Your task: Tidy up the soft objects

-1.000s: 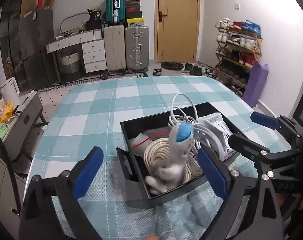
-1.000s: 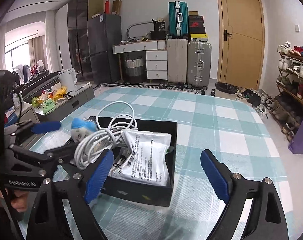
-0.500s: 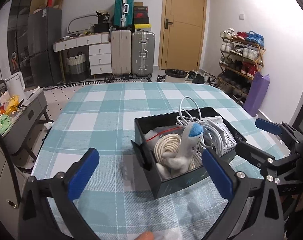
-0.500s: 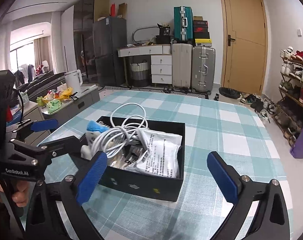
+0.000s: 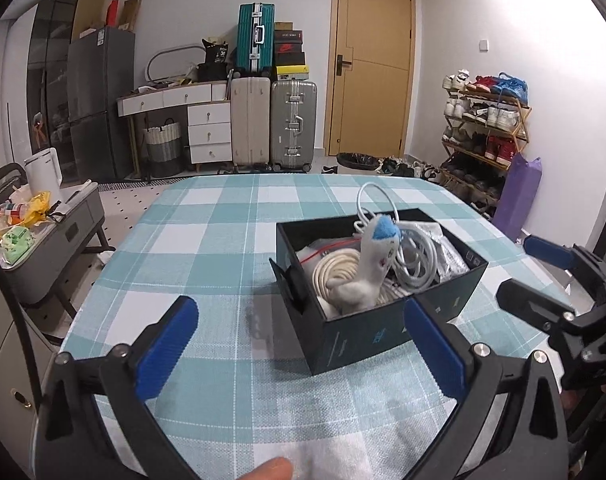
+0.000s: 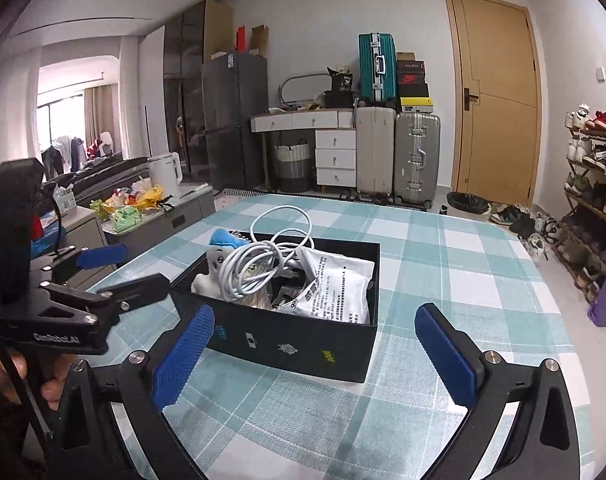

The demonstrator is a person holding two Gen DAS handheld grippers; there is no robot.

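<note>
Desk (image 5: pixel 207 248) covered in a teal-and-white checked cloth; black open-topped box (image 5: pixel 367 332) resting on it, towards the right in the left wrist view and near the centre in the right wrist view (image 6: pixel 287 344); inside the box, a small white plush toy (image 5: pixel 373 268) with a blue top stands upright at the near-left end, against a coil of thick cream cable (image 5: pixel 333 270); a thinner white cable (image 6: pixel 263 264) loops over the toy and rises above the box rim; a white printed pouch (image 6: pixel 335 284) lies at the right end of the box. Left gripper (image 5: pixel 303 344): blue-padded fingers (image 5: pixel 167 346) spread wide with nothing between them, its right finger overlapping the near corner of the box in the view, whether touching cannot be told. Right gripper (image 6: pixel 317 354): fingers (image 6: pixel 447 354) likewise wide apart and empty, standing in front of the near wall of the box. Each gripper appears at the edge of the other's view. A fingertip (image 5: pixel 269 470) shows at the bottom edge of the left wrist view; part of a hand (image 6: pixel 51 390) shows at the lower left of the right wrist view.
</note>
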